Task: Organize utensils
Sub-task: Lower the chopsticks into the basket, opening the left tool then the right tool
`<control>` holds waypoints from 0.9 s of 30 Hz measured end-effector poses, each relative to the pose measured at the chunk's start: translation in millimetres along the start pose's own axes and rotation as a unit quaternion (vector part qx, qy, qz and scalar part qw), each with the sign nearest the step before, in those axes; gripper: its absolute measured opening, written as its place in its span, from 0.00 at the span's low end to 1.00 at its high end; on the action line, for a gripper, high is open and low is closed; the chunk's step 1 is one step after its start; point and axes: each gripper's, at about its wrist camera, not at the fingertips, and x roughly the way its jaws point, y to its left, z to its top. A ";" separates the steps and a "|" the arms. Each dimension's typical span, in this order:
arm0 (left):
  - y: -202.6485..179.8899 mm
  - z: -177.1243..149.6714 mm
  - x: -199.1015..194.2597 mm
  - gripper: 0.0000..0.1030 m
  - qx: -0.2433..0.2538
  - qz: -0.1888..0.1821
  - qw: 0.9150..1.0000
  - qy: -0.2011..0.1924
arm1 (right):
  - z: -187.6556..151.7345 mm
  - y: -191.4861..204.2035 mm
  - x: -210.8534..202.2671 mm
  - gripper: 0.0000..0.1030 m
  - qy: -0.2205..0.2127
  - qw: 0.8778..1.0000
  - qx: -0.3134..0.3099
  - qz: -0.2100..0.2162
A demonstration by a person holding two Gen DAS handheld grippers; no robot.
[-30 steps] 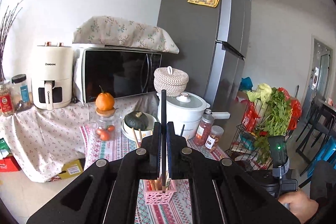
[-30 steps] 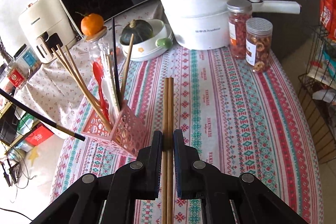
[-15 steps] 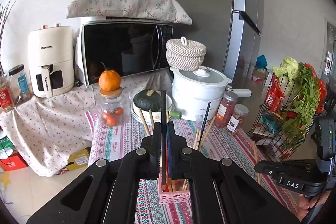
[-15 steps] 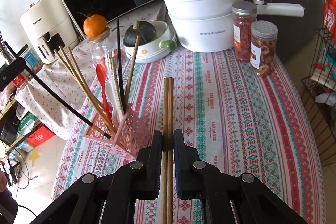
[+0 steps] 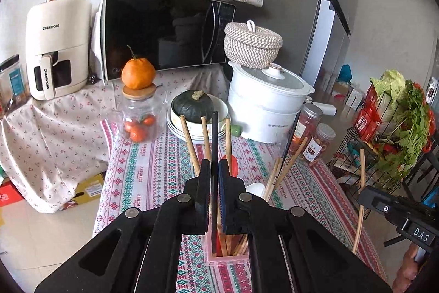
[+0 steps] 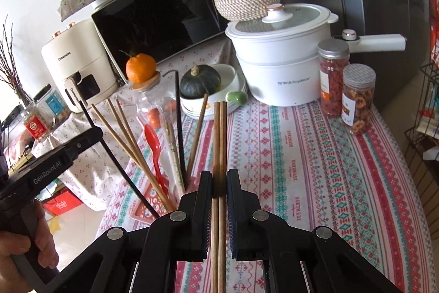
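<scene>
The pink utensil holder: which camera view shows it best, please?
Neither shows it whole. The left wrist view is better: the pink utensil holder appears from above, its open top and contents visible behind the left gripper. The right wrist view shows only a lattice corner.

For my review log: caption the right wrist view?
Right gripper clamps two wooden chopsticks beside pink utensil holder.

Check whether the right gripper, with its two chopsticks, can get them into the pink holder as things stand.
Probably not yet: the left gripper, shut on a black chopstick, is right over the pink holder, and the right gripper with its wooden chopsticks would meet it there.
</scene>
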 end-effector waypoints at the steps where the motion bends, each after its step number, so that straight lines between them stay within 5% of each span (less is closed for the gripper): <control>1: 0.5 -0.3 0.9 0.11 -0.001 0.001 1.000 0.006 | 2.1 3.5 -0.6 0.07 -0.011 1.000 -0.002 0.001; 4: 3.3 -0.3 -3.1 0.37 -0.010 0.009 1.000 0.015 | 7.8 13.7 -2.6 0.07 -0.052 0.999 -0.008 0.005; 13: 30.1 -10.3 -37.7 0.60 -0.039 0.032 0.997 0.065 | 22.3 51.8 2.8 0.07 -0.147 0.989 -0.011 0.013; 19: 58.3 -38.9 -24.7 0.63 -0.061 0.052 0.990 0.118 | 30.7 76.2 23.0 0.07 -0.194 0.981 -0.022 -0.013; 27: 74.5 -49.5 -22.4 0.63 -0.063 0.060 0.986 0.139 | 20.4 90.2 54.3 0.08 -0.234 0.968 -0.061 -0.069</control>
